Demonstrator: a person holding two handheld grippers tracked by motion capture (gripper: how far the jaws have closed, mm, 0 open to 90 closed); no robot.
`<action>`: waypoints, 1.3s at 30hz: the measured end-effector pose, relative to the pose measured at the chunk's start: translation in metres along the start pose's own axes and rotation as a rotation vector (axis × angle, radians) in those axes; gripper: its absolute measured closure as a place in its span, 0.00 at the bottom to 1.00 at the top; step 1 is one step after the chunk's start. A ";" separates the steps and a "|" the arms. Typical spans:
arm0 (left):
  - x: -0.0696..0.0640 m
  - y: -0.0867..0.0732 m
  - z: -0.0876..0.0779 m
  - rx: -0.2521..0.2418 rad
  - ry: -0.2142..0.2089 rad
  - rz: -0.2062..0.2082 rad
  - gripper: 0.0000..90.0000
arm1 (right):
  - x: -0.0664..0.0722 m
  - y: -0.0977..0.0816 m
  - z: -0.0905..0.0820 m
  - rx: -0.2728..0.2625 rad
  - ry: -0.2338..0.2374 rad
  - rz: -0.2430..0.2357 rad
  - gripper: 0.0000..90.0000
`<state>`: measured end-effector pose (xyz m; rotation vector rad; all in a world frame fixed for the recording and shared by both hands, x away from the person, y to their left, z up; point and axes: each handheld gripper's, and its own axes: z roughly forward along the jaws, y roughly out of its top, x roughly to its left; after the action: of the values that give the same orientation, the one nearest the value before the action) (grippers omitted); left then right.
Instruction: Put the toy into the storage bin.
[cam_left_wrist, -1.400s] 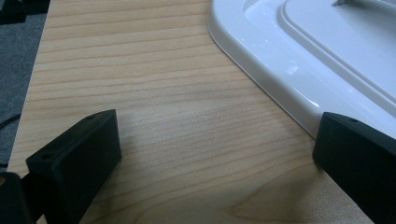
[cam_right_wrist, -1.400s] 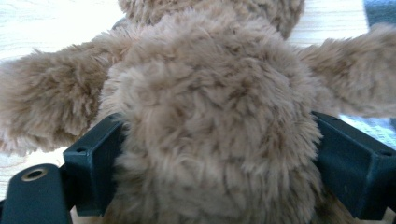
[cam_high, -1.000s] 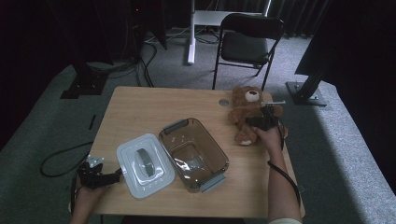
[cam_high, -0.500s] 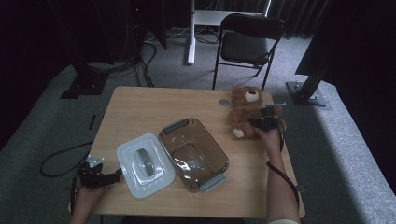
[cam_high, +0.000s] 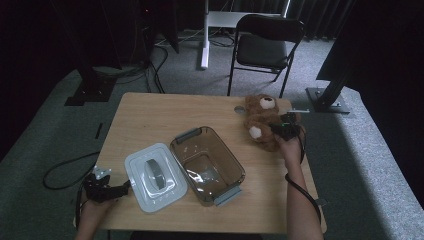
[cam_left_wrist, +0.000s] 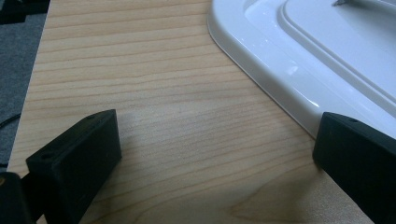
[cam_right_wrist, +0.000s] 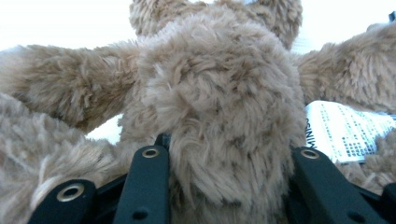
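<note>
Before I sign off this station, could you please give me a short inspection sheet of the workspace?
Surface: wooden table, bare between items.
Job's things: brown teddy bear at the far right; open brown container mid-table; white lid lying beside it on the left.
Clutter: a small round thing by the bear, too small to identify.
Grippers: right gripper has just been closing, its jaws pressed into the bear; left gripper open, at the lid's edge.
Cables: one trails from each gripper; more lie on the floor.
Surroundings: grey carpet, black folding chair beyond the table.
</note>
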<state>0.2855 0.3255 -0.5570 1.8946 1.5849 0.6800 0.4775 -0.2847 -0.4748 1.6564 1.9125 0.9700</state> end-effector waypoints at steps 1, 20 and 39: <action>0.000 0.000 0.000 0.000 0.000 0.000 0.02 | 0.002 0.001 -0.003 -0.003 -0.010 -0.005 0.71; 0.000 0.000 0.000 0.000 0.000 0.000 0.02 | 0.052 0.008 -0.108 -0.203 0.086 -0.120 0.70; 0.000 0.000 0.000 0.001 0.000 0.001 0.02 | 0.147 -0.005 -0.181 -0.328 0.279 -0.276 0.70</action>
<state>0.2855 0.3256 -0.5569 1.8959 1.5849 0.6798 0.3163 -0.1828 -0.3401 1.0866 1.9575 1.3651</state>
